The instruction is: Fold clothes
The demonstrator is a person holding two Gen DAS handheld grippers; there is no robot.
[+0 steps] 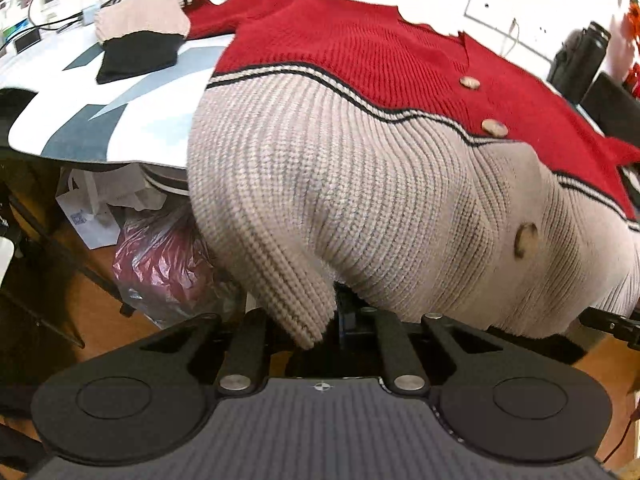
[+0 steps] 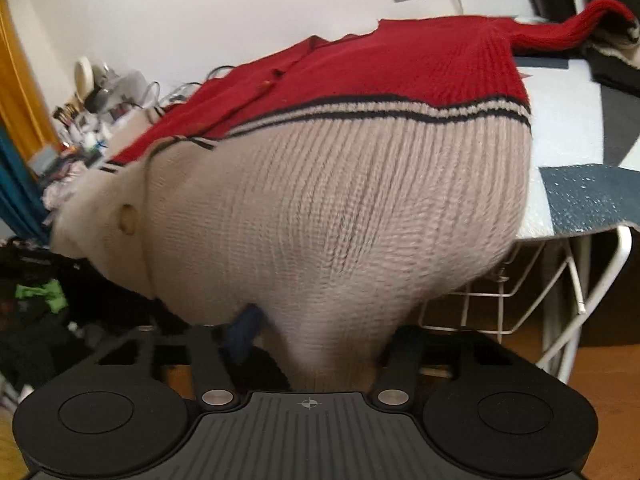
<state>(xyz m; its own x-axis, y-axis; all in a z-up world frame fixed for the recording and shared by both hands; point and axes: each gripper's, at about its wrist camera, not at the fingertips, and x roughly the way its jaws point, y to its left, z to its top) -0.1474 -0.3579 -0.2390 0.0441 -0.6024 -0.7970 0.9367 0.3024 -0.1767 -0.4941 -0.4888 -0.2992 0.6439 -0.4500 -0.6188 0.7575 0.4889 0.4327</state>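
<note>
A knitted cardigan (image 1: 360,152), red above, beige below, with dark stripes and wooden buttons (image 1: 495,127), lies on the table with its beige hem pulled off the front edge. The hem drapes over my left gripper (image 1: 344,320), which is shut on it; only a bit of blue finger shows under the fabric. In the right wrist view the cardigan (image 2: 340,208) narrows into a bunched neck between the fingers of my right gripper (image 2: 316,348), shut on that bunch. One blue finger (image 2: 246,332) shows at the left; the other is hidden. A beige-and-black sleeve end (image 1: 136,36) lies at the far left.
The table (image 1: 80,120) has a white and grey-blue patterned cover. Cables and small items (image 1: 60,8) crowd its far side. Bags (image 1: 160,264) sit on the floor under the edge. A white wire rack (image 2: 520,292) stands beneath the table, and dark boxes (image 1: 580,60) at the far right.
</note>
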